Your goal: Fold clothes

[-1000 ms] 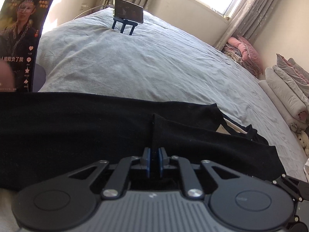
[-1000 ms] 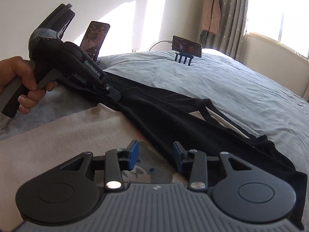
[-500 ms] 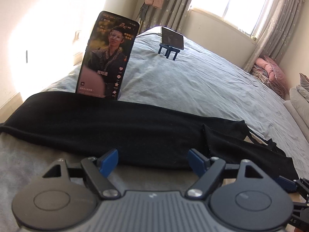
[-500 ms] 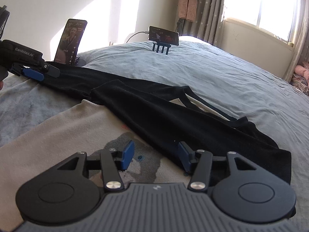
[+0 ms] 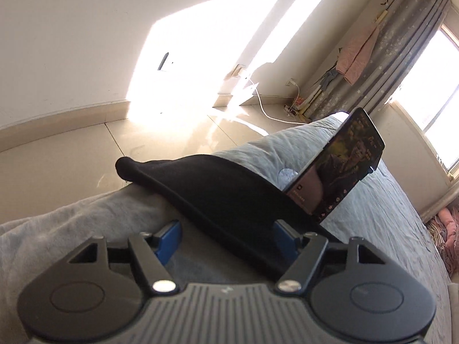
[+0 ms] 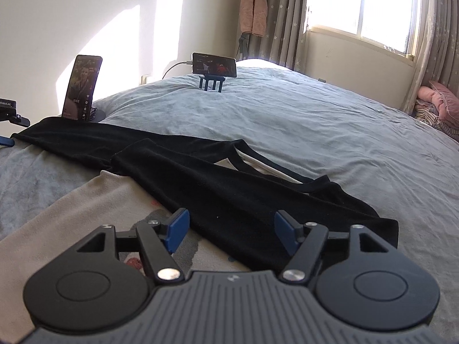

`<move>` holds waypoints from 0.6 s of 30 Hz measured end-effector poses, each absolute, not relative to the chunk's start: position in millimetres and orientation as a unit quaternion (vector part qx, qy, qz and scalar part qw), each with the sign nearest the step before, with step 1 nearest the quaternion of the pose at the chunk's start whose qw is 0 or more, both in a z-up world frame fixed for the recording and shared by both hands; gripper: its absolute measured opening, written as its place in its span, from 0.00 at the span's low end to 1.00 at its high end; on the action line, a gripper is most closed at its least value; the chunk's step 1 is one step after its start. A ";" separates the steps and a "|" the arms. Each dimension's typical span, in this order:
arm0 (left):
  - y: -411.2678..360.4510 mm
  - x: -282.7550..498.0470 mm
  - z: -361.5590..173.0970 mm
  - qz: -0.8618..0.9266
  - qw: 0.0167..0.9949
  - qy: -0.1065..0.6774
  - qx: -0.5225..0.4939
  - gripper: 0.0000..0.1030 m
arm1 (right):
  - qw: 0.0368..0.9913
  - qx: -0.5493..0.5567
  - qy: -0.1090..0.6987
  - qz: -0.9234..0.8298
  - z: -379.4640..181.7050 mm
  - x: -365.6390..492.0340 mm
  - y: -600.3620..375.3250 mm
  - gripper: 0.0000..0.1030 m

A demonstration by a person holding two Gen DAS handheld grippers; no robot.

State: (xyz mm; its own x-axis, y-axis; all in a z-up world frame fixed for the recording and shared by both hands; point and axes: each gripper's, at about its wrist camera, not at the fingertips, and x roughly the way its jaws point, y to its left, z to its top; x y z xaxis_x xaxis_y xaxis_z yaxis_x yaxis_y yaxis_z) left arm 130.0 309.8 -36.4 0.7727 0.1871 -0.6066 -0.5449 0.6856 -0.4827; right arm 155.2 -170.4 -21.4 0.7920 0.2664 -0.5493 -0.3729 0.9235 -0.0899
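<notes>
Garment (image 6: 200, 177) lies across bed (image 6: 315, 132), partly over a second cloth (image 6: 71, 200) nearer the near edge. Upright phone (image 6: 81, 89) stands behind garment's left end. Second phone (image 6: 213, 65) on stand toward far edge.

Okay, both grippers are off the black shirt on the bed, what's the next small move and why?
Probably close the left hand-held gripper on the black cotton shirt's outstretched sleeve end. Its closing jaws straddle that sleeve without pressing it, and the sleeve lies unfolded along the grey bedsheet.

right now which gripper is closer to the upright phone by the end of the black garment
Left. The left gripper sits at the end of the black garment, just short of the upright phone. The right gripper is far along the garment from it.
</notes>
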 end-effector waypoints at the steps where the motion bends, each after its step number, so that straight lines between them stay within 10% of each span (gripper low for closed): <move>1: 309.5 131.3 -37.0 0.215 0.879 0.261 -0.337 0.69 | 0.940 -0.094 0.281 0.169 -22.1 155.5 -169.4 0.68; 18: 322.4 122.7 -44.8 0.240 0.860 0.213 -0.397 0.60 | 0.913 -0.183 0.329 0.159 -47.9 140.3 -162.4 0.71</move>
State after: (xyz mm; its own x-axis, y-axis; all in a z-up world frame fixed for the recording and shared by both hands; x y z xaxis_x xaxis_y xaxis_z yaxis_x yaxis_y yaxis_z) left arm 122.7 322.4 -44.8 0.7939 0.2442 -0.5569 -0.5824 0.5685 -0.5810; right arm 140.3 -162.4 -47.9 0.7331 0.1703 -0.6584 -0.4108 0.8825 -0.2292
